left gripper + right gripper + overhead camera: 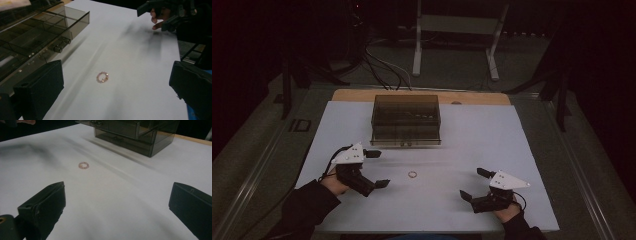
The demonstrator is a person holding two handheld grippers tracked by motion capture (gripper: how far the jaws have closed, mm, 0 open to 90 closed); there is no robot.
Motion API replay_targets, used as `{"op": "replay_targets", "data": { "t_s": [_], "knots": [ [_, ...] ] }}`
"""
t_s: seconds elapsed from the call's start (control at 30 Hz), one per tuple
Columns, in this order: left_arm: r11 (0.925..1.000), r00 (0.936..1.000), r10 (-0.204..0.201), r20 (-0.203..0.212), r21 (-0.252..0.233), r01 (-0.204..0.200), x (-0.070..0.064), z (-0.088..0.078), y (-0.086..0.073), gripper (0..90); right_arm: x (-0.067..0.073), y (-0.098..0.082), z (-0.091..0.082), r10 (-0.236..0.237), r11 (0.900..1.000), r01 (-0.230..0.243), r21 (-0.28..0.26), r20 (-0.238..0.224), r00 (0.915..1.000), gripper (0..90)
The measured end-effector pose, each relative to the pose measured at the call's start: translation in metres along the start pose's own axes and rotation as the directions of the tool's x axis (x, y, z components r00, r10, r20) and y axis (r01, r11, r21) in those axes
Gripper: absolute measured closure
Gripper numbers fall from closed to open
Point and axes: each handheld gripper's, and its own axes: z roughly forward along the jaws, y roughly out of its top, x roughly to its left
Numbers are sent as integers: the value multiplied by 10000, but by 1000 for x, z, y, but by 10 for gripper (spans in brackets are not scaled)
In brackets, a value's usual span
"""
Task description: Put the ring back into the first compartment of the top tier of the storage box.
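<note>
A small pink beaded ring (412,174) lies flat on the white table, between my two hands. My left gripper (377,168) rests to its left, open, jaws wide and empty; in the left gripper view the ring (102,77) lies ahead between the jaws. My right gripper (474,183) sits at the right near the front edge, also open and empty; in the right gripper view the ring (83,165) is farther off to the left. A smoky transparent drawer box (406,120) stands at the back middle of the table, its drawers (37,40) shut.
The white table top (522,150) ends in a wooden strip behind the box (130,132). Past the table, the dim floor holds cables (382,65) and a white stand frame (452,35). The right hand and its gripper (165,12) show far off in the left gripper view.
</note>
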Motion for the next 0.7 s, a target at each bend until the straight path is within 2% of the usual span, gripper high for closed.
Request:
{"op": "replay_targets", "data": {
  "t_s": [0.03,0.27,0.4,0.5,0.6,0.7],
  "knots": [
    [10000,9999,-68,96,39,68,0,1,1,10,0,0,0,-3,10000,3,-16,-20,10000,12],
    [9999,9997,148,179,36,-149,-4,14,9,10,0,1,-1,-19,10000,19,-75,-12,10000,12],
    [9997,9987,231,446,-60,-229,-6,23,11,10,-1,1,-1,-27,10000,26,-78,-30,10000,11],
    [9992,9981,388,482,26,-390,-7,30,12,10,-1,1,-1,7,10000,-7,-77,-34,10000,12],
    [9993,9977,365,564,66,-370,-7,38,12,10,-1,1,-1,50,10000,-51,-84,-44,10000,12],
    [9991,9981,409,466,66,-413,-7,44,10,10,-1,1,-1,28,10000,-29,-84,-48,10000,12]
  ]
}}
